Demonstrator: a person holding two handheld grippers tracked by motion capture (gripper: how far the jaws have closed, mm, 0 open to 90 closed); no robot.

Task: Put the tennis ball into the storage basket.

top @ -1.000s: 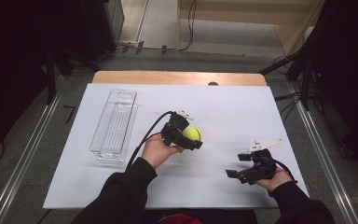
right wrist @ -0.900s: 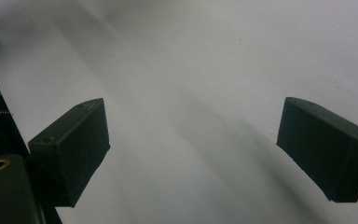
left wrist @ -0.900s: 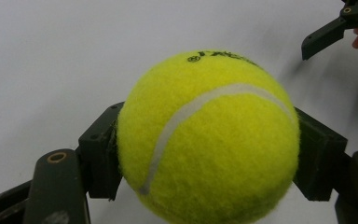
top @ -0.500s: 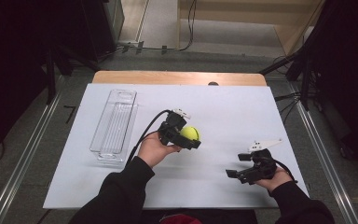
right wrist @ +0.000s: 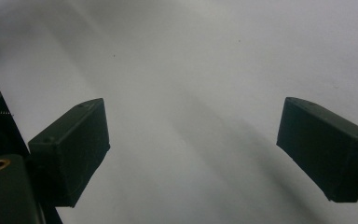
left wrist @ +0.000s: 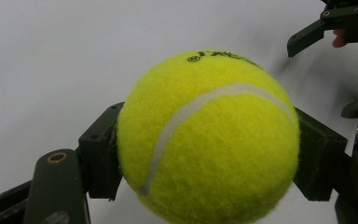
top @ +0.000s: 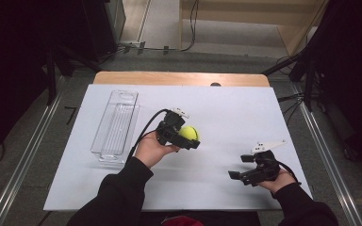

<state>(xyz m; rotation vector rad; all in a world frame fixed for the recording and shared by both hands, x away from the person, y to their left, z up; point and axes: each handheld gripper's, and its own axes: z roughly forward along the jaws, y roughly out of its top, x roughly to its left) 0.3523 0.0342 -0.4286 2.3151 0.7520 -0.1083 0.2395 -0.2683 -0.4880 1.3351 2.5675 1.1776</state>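
A yellow tennis ball (top: 190, 133) hangs a little above the white table sheet (top: 226, 113) near the middle, pinched between the two black jaws of my left gripper (top: 191, 137). In the left gripper view the ball (left wrist: 209, 140) bulges out between both pads (left wrist: 100, 163), seam facing the camera. My right gripper (top: 239, 166) rests low at the front right, held in a hand, with its jaws wide apart. In the right gripper view, bare white sheet lies between the right gripper's (right wrist: 193, 149) pads (right wrist: 72, 151).
A clear plastic tray (top: 115, 125) lies lengthwise on the left part of the sheet. A wooden table edge (top: 179, 77) runs along the back. Metal rails (top: 23, 160) flank the table. The other gripper (left wrist: 335, 23) appears top right in the left gripper view.
The left gripper has drifted slightly left with the ball still held. The right gripper has stayed where it was.
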